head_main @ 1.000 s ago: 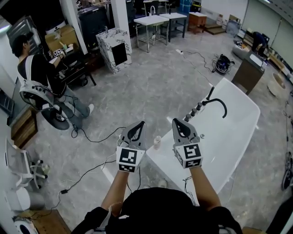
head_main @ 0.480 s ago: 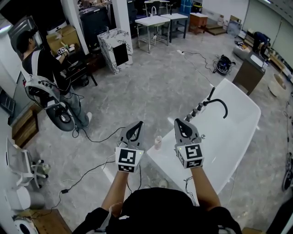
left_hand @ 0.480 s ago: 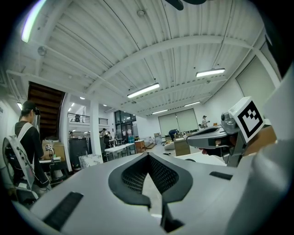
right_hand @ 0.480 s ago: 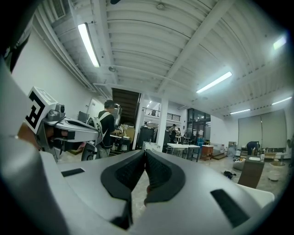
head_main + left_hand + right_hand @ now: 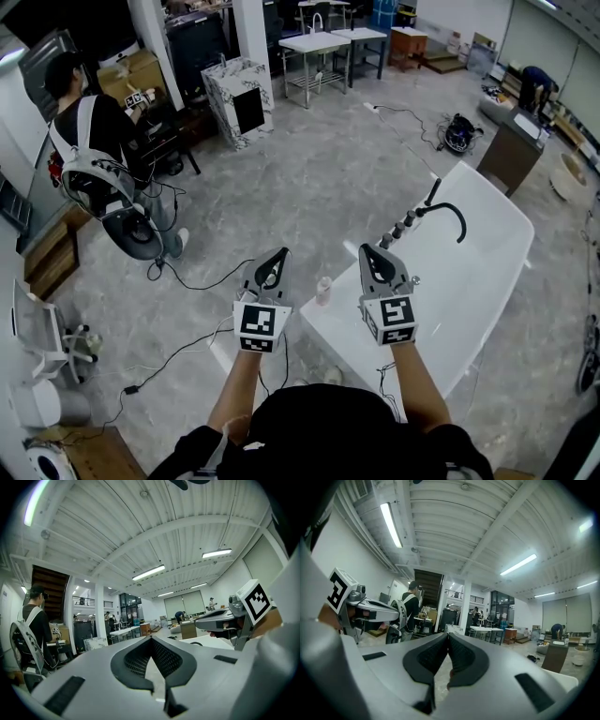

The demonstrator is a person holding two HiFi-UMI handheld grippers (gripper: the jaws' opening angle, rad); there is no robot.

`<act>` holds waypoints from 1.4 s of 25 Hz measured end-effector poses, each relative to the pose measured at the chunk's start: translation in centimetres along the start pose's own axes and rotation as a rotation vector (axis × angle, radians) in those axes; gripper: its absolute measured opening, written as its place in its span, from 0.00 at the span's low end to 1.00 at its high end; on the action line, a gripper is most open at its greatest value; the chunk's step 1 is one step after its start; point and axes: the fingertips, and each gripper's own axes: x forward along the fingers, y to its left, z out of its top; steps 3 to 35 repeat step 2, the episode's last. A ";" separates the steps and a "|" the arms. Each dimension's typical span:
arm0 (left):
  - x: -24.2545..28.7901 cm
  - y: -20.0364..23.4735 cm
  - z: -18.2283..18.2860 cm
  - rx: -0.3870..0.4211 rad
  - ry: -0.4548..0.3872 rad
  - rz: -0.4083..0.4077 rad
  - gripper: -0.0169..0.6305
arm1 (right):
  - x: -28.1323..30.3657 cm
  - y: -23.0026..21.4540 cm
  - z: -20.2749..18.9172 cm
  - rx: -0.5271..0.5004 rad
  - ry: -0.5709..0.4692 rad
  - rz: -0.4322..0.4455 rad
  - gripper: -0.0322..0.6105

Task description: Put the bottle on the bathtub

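A small clear bottle (image 5: 323, 290) with a pale cap stands upright on the near corner of the white bathtub (image 5: 487, 258). In the head view it lies between my two grippers, beyond their tips. My left gripper (image 5: 279, 255) is to its left and my right gripper (image 5: 374, 253) to its right, both raised and apart from it. Each gripper view shows its jaws pressed together with nothing between them: the left gripper (image 5: 150, 639) and the right gripper (image 5: 448, 636). Neither gripper view shows the bottle.
A black curved faucet (image 5: 448, 210) and a row of knobs (image 5: 401, 226) stand on the tub's far rim. Cables (image 5: 192, 283) trail over the grey floor at left. A person (image 5: 94, 155) with a backpack stands at far left. A marbled cabinet (image 5: 238, 98) and white tables (image 5: 323, 41) are further back.
Both grippers barely shifted and stay shut. The person at far left has turned and stepped a little further away.
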 end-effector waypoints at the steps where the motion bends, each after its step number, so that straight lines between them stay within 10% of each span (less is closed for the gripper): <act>1: -0.1 0.0 -0.1 0.000 0.000 0.003 0.05 | -0.1 0.0 -0.1 -0.002 0.000 -0.001 0.08; 35: -0.1 0.0 -0.1 0.000 0.000 0.006 0.05 | -0.2 0.1 -0.2 -0.004 0.001 -0.001 0.08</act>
